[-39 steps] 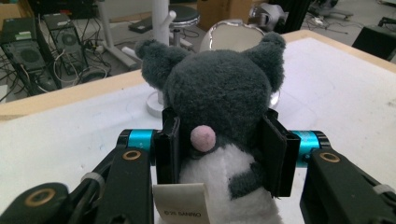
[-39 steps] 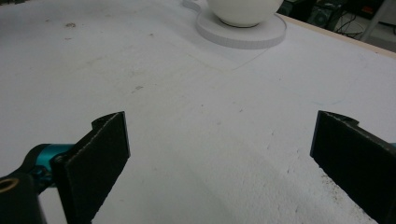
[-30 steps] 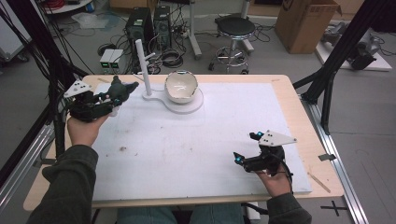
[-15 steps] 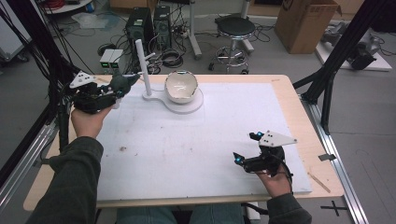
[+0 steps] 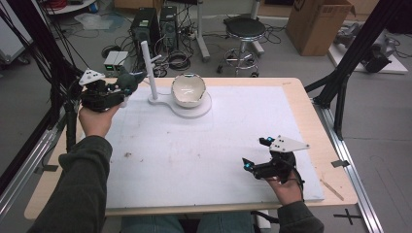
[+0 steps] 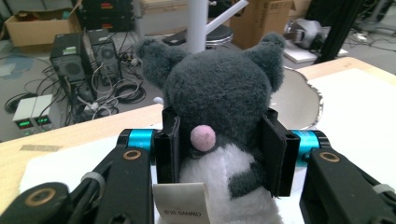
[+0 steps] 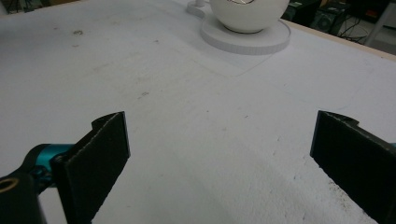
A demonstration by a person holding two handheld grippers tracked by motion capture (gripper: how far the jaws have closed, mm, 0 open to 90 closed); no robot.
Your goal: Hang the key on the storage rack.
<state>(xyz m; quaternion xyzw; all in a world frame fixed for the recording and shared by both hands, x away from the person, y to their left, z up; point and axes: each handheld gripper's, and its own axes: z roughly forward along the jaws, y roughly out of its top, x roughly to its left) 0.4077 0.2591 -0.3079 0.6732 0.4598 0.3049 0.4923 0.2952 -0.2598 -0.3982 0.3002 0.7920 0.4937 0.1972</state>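
While the right tongs [image 7: 219,163] gape over matte white board [image 5: 194,145], the left tongs [image 6: 219,149] clench a fuzzy grey plush [image 6: 224,107], perhaps a koala.

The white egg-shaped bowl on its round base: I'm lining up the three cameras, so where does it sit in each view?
High view: white egg-shaped bowl at top centre, on the far side of the white mat.
Left gripper view: right of centre, its rim showing behind the grey plush toy held in the left claw.
Right gripper view: top edge, right of centre.
Shared landmark: the white upright post beside the bowl.
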